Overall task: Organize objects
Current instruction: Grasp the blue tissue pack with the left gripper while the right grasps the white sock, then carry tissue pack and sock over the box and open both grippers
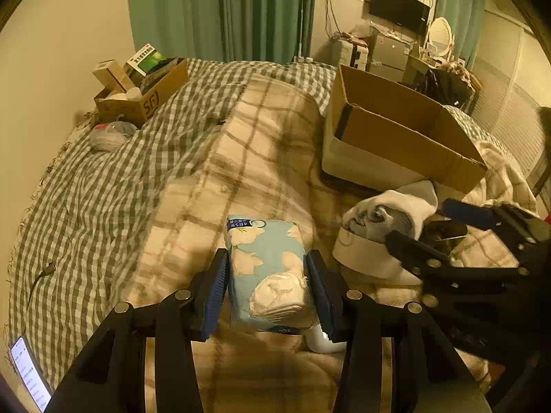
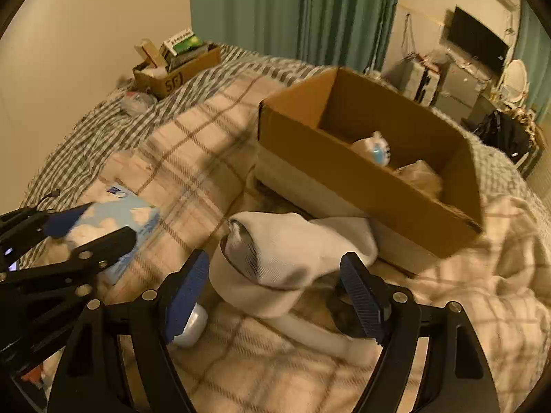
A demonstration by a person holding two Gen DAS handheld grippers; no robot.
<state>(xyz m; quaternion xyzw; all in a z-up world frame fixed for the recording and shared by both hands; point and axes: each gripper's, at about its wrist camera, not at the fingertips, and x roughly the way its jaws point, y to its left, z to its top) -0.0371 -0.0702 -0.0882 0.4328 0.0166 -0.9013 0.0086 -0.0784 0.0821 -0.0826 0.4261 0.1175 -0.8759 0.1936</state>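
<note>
A blue tissue pack (image 1: pixel 267 268) with white flowers lies on the plaid blanket, and my left gripper (image 1: pixel 268 289) is shut on its near end; it also shows in the right wrist view (image 2: pixel 117 220). A white sock (image 2: pixel 282 258) with grey patches lies over a round white container (image 2: pixel 248 289). My right gripper (image 2: pixel 275 296) is open, its fingers (image 2: pixel 187 292) either side of the sock and container. The sock shows in the left wrist view (image 1: pixel 389 213) too. An open cardboard box (image 2: pixel 344 179) stands behind.
The box holds a small white and blue item (image 2: pixel 375 148) and crumpled paper. A small white object (image 2: pixel 193 323) lies by my right gripper's left finger. A second cardboard box (image 1: pixel 144 93) with cartons sits at the bed's far corner. A lit phone (image 1: pixel 29 375) lies at left.
</note>
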